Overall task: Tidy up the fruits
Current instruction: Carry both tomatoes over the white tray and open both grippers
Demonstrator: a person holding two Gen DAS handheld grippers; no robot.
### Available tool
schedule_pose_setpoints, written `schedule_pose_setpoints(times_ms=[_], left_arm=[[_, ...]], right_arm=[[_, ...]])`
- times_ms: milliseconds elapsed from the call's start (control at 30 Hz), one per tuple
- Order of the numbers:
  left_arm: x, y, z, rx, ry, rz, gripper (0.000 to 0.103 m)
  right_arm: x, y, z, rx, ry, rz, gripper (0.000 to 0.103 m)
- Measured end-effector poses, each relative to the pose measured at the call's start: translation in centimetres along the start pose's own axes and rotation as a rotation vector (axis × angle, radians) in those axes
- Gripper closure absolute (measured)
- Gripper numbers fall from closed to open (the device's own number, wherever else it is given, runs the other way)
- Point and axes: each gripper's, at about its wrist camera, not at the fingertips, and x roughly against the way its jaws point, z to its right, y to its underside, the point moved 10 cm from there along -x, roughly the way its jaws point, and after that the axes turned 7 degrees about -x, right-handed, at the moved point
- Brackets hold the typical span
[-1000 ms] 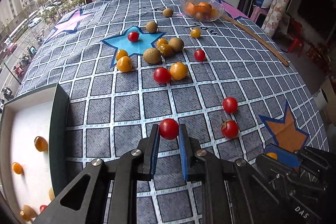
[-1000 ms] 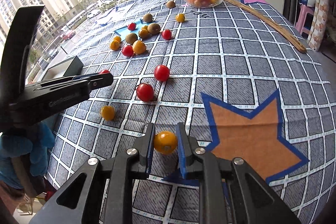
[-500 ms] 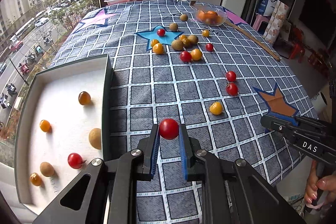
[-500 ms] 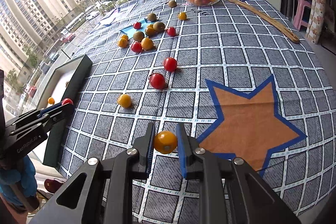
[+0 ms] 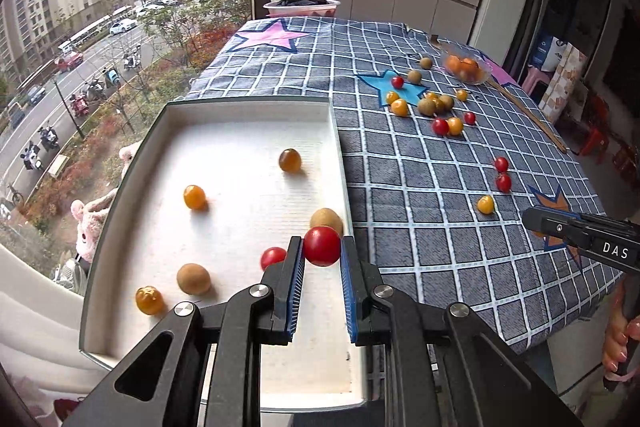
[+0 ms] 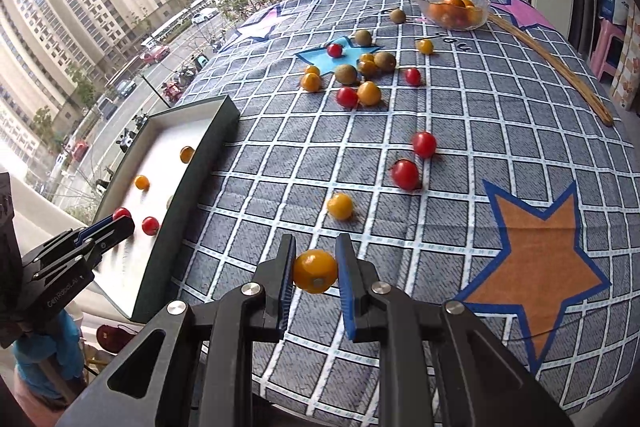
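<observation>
My left gripper (image 5: 321, 255) is shut on a red cherry tomato (image 5: 321, 246) and holds it above the right side of the white tray (image 5: 244, 115). The tray holds several fruits: a red tomato (image 5: 273, 257), a yellow tomato (image 5: 194, 197), brown ones (image 5: 193, 279). My right gripper (image 6: 315, 269) is shut on a yellow cherry tomato (image 6: 315, 271) above the tablecloth (image 6: 460, 131), right of the tray (image 6: 192, 203). Loose red tomatoes (image 6: 405, 174) and a yellow one (image 6: 340, 206) lie just ahead of it. The left gripper also shows in the right wrist view (image 6: 116, 221).
A cluster of tomatoes and kiwis (image 6: 352, 75) lies mid-table. A glass bowl of oranges (image 6: 454, 11) and a long wooden stick (image 6: 556, 67) are at the far right. A pink basin (image 5: 302, 7) stands at the far edge. The window is to the left.
My left gripper has carried the red tomato left from over the cloth to above the tray. My right gripper has pulled back slightly, still holding the yellow tomato.
</observation>
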Motion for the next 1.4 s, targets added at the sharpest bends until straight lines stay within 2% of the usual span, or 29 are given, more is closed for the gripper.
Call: schedule_pose_setpoints(times_ms=[300, 533, 700, 1000, 1167, 1400], left_arm=[[-0.5, 0.2, -7.9, 0.085, -0.105, 0.0, 0.084], [-2.7, 0.2, -11.7, 0.12, -0.132, -0.035, 0.084], [-4.1, 0.7, -12.1, 0.116, -0.129, -0.068, 0.084], [-6.2, 1.1, -12.7, 0.115, -0.132, -0.126, 0.084], [-6.7, 1.2, -12.7, 0.11, -0.13, -0.138, 0.084], [-6.9, 1.2, -12.6, 0.103, -0.131, -0.136, 0.084]], right_arm=[[-2.4, -1.3, -7.7, 0.111, -0.063, -0.042, 0.081], [-5.8, -2.7, -13.2, 0.157, -0.116, -0.096, 0.081], [-8.9, -2.7, -15.4, 0.174, -0.122, -0.147, 0.081], [-13.4, -2.4, -16.9, 0.199, -0.087, -0.21, 0.081], [-15.0, -2.0, -16.9, 0.218, -0.058, -0.236, 0.081], [-15.6, -1.7, -17.6, 0.287, -0.022, -0.228, 0.081]])
